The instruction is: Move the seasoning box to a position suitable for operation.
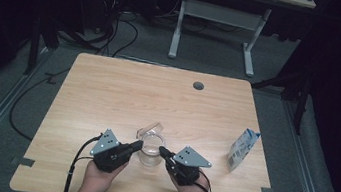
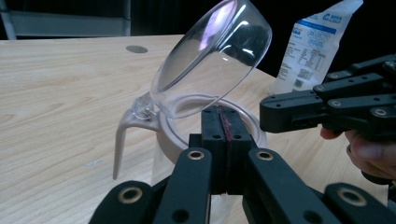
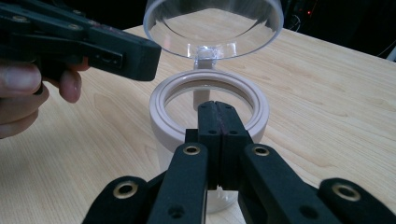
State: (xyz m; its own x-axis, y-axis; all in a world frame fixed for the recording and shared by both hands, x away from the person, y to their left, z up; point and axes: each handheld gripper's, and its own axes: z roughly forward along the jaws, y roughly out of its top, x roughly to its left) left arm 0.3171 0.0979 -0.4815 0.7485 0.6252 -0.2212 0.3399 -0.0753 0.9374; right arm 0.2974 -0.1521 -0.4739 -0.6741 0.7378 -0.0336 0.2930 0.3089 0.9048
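Near the front edge of the desk (image 1: pixel 109 87) stands a clear jar (image 1: pixel 150 155) with a pale ring around its mouth and its domed transparent lid (image 2: pixel 212 56) hinged open, tilting up toward the far side. Flanking it, the left hand-held gripper (image 1: pixel 137 145) and the right hand-held gripper (image 1: pixel 163 151) point inward at the rim, each with its jaws pressed together and holding nothing. Off to the right stands a white and blue pouch (image 1: pixel 242 149).
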